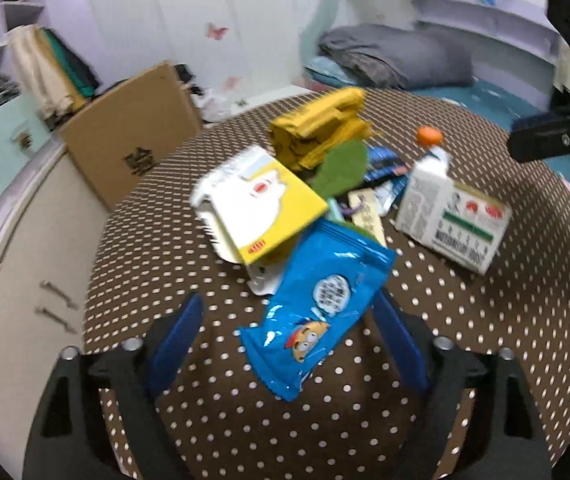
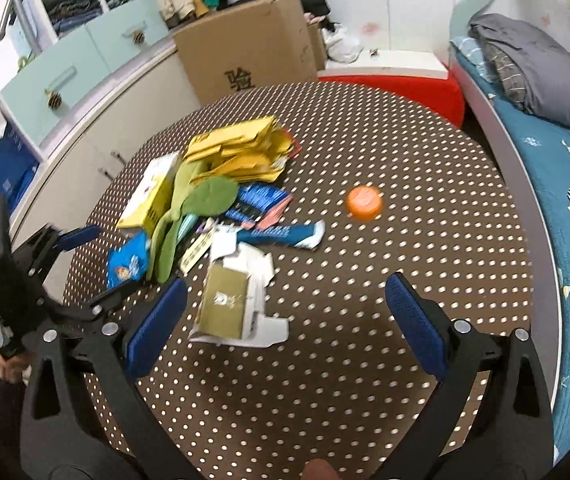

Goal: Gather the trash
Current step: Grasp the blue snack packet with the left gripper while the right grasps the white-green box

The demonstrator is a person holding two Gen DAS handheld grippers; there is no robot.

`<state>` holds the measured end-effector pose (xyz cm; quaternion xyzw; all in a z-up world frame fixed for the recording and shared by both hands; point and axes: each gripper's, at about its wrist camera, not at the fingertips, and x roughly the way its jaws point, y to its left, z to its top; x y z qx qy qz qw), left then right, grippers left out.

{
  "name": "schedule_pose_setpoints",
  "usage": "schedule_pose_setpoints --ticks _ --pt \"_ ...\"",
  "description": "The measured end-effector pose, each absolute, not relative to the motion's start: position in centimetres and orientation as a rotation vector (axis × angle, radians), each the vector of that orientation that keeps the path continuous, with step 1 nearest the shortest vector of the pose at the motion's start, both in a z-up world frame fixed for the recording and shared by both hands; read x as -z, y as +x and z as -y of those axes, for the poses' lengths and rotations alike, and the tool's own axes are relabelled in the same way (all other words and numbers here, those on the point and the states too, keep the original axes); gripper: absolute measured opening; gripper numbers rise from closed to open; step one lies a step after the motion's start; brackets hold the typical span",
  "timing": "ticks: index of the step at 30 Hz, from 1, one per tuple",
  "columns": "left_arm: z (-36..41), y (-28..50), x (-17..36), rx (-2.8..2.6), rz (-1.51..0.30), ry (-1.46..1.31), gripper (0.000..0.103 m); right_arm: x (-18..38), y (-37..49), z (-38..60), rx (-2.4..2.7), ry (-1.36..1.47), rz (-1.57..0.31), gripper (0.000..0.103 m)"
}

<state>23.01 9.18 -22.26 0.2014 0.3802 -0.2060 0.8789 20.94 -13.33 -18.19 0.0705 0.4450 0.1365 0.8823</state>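
A pile of trash lies on the brown polka-dot table [image 1: 485, 320]. In the left wrist view my left gripper [image 1: 289, 344] is open, its blue fingers either side of a blue snack wrapper [image 1: 317, 308]. Behind it lie a yellow-white box [image 1: 261, 200], a green leaf-shaped piece [image 1: 341, 172], a yellow packet [image 1: 321, 128], a white carton [image 1: 453, 220] and an orange cap [image 1: 429, 135]. In the right wrist view my right gripper [image 2: 285, 316] is open above a flattened carton [image 2: 233, 304]. The orange cap [image 2: 363, 203] lies beyond it. The left gripper [image 2: 85, 264] shows at the left.
A cardboard box [image 2: 249, 48] stands behind the table beside white cabinets [image 1: 25, 280]. A bed with a blue sheet [image 2: 557, 184] and grey bedding [image 2: 541, 64] runs along the right. A red stool [image 2: 397, 88] stands at the table's far edge.
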Motion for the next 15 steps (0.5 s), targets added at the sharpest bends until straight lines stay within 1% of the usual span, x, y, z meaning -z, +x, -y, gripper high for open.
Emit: schedule_pose_setpoints --ticks 2,4,6,10,15 --pt "-9.1 23.3 22.8 0.479 -0.800 0.451 0.068 18.5 20.8 13.1 -0.296 0.143 -0.938 0.097" --pt "-9.0 23.4 23.4 0.513 -0.819 0.469 0.050 18.8 20.8 12.8 -0.304 0.143 -0.948 0.097" --pt "-9.0 23.4 23.4 0.541 -0.830 0.452 0.044 19.2 20.9 12.4 -0.312 0.142 -0.960 0.097" --pt "-9.1 23.0 23.2 0.535 -0.848 0.426 0.039 20.0 21.2 10.7 -0.347 0.129 -0.977 0.097" --pt "-9.6 22.0 23.1 0.491 -0.866 0.360 0.037 21.1 21.8 9.0 -0.374 0.112 -0.980 0.095"
